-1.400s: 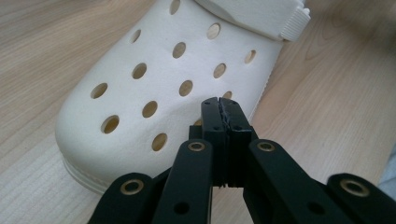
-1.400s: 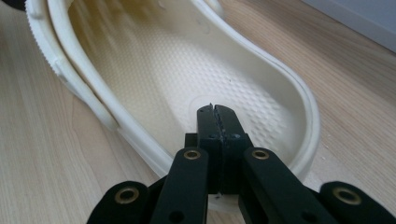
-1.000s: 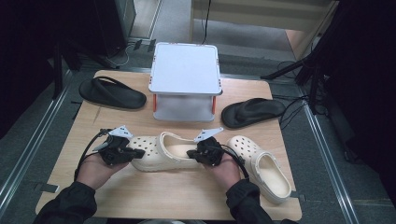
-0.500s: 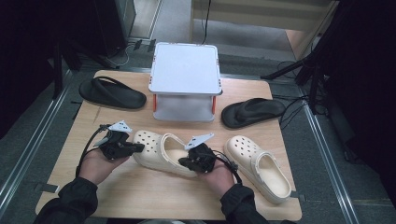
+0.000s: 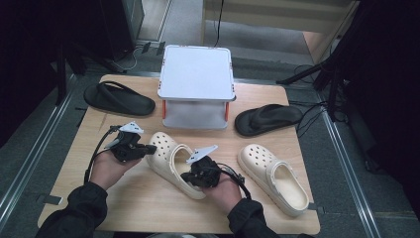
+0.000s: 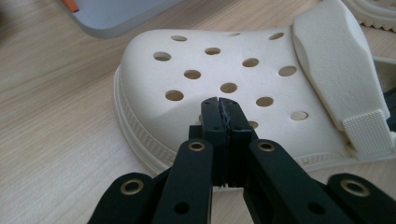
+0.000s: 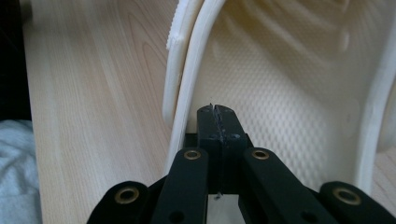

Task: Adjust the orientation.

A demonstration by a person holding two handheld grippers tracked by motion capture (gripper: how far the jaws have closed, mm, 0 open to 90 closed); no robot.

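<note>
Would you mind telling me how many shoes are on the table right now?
4: a black sandal far left, another black sandal right of the white rack, a cream clog between the grippers, another cream clog near right.

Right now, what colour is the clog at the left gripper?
Cream white, with round holes; the clog shows best in the left gripper view.

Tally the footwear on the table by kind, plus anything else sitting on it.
Cream clogs: 2 (one between the grippers, one at right)
Black flip-flops: 2 (left, right)
White two-tier rack: 1
Total: 5
</note>
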